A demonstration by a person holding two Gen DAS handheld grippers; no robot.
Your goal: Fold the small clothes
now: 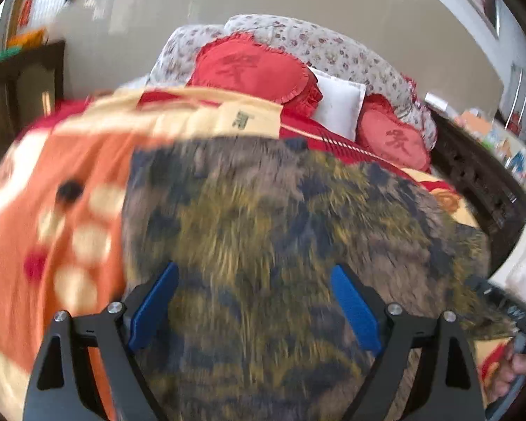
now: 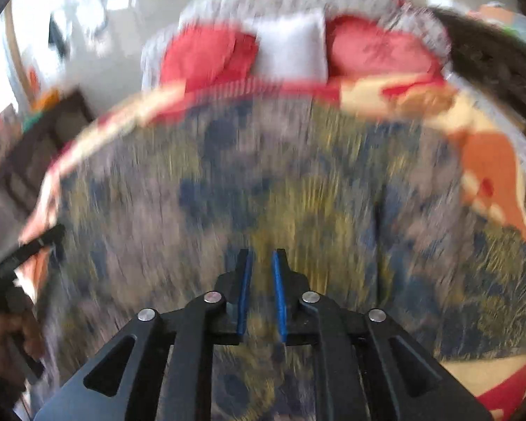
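Both views are motion-blurred. A patterned garment [image 1: 280, 231], olive, navy and grey, lies spread on the bed's orange-and-cream blanket [image 1: 52, 210], below the red pillows [image 1: 252, 66]; its near edge is cut off by the frame. The left tool [image 1: 254, 301] gapes wide above the garment, nothing between its pads. The right tool [image 2: 262, 294] is closed; whether cloth is pinched is unclear.
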